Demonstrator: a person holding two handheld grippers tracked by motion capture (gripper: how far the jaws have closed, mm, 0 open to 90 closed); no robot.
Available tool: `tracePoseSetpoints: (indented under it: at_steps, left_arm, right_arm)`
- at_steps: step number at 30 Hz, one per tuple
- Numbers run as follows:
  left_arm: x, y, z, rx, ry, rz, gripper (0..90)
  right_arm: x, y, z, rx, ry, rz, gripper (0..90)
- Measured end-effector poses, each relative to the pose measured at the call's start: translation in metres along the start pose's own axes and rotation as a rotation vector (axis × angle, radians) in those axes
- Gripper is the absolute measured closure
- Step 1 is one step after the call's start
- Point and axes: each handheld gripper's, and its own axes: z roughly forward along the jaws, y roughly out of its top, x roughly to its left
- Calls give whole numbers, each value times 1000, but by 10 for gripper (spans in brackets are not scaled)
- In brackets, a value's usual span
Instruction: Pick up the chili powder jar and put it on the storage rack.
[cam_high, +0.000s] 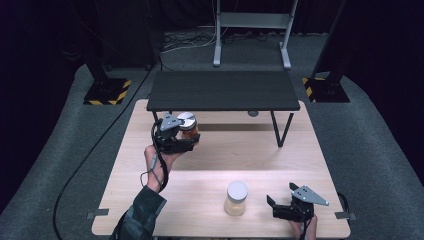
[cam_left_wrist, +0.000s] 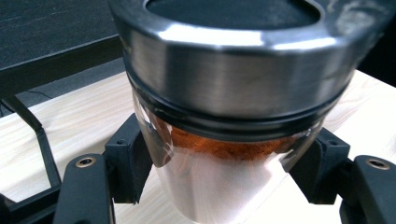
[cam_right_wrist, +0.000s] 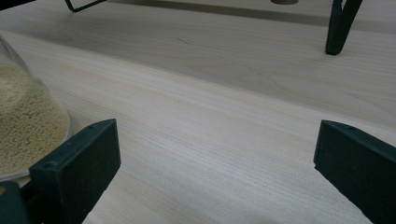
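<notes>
My left gripper (cam_high: 190, 136) is shut on a glass jar (cam_high: 188, 125) with a steel lid and orange-red powder inside, held above the table just in front of the black shelf (cam_high: 222, 90). In the left gripper view the jar (cam_left_wrist: 224, 116) looms large between my two black pads (cam_left_wrist: 128, 161), which press on its glass sides. A second jar (cam_high: 236, 198) with a white lid and pale yellow grains stands near the table's front edge. My right gripper (cam_high: 281, 201) rests open just right of it; in the right gripper view that jar (cam_right_wrist: 25, 126) sits beside the left jaw, apart from it.
The light wooden table (cam_high: 220, 160) carries a low black shelf on thin metal legs (cam_high: 280, 129) at its far side. A small round object (cam_high: 253, 113) lies under the shelf. Dark floor, stands and cables surround the table.
</notes>
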Motion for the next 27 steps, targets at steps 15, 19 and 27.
tracePoseSetpoints:
  at_steps: [15,19,27]
  left_arm:
    - [1,17,3,0,-21,11,309]
    - [1,21,2,-5,-23,16,309]
    - [2,30,2,-5,-29,20,309]
  right_arm:
    - [0,0,0,-2,3,0,0]
    - [-1,0,0,0,6,1,0]
    - [-1,-1,0,-5,3,0,0]
